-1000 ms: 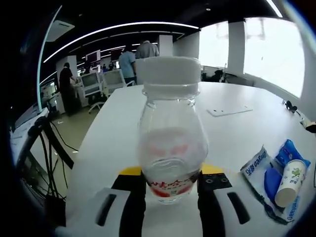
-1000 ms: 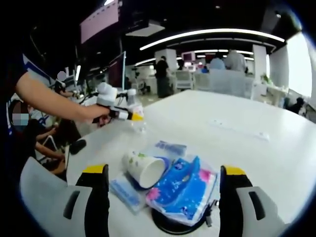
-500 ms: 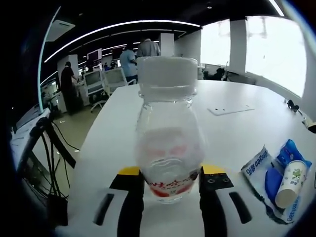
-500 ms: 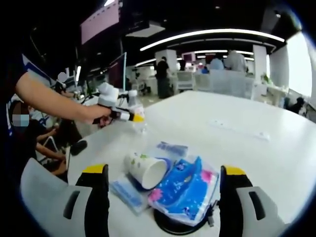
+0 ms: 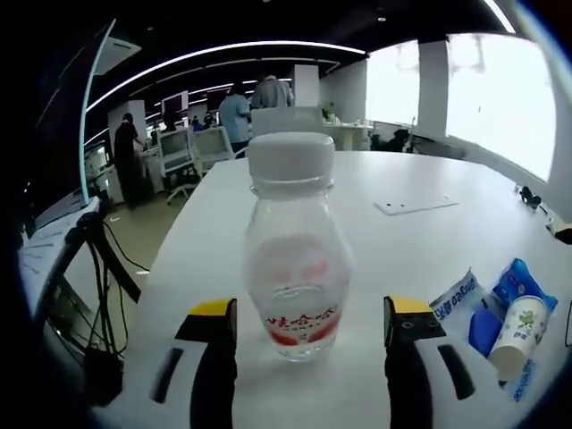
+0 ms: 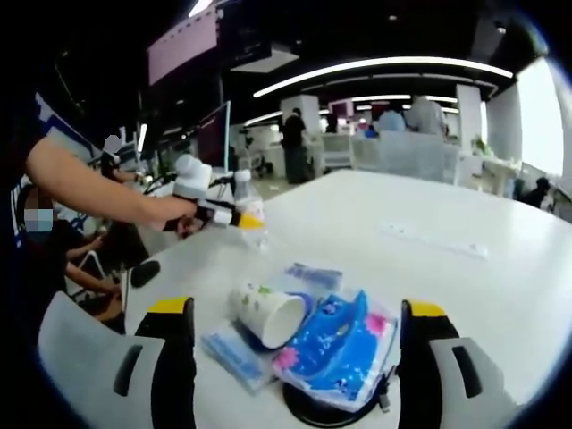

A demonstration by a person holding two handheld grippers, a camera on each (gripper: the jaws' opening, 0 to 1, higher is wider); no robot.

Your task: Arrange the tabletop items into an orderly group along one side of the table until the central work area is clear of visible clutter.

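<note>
A clear plastic bottle (image 5: pixel 298 268) with a white cap and red label stands upright on the white table (image 5: pixel 429 241) near its left edge. My left gripper (image 5: pixel 310 309) is open, its yellow-tipped jaws apart on either side of the bottle without touching it. In the right gripper view the left gripper (image 6: pixel 243 220) and the bottle (image 6: pixel 245 198) are seen at the far left, held by a person's arm. My right gripper (image 6: pixel 297 309) is open wide around a paper cup (image 6: pixel 264 313) lying on its side and a blue tissue pack (image 6: pixel 335 350).
A blue-and-white wipes packet (image 5: pixel 458 295) lies beside the cup (image 5: pixel 517 327) and the tissue pack (image 5: pixel 511 281). A black round object (image 6: pixel 308 407) sits under the tissue pack. A flat white card (image 5: pixel 416 205) lies farther back. Cables hang off the table's left edge.
My left gripper has opened and let go of the bottle, which now stands free on the table. The right gripper has stayed open over the cup and tissue pack.
</note>
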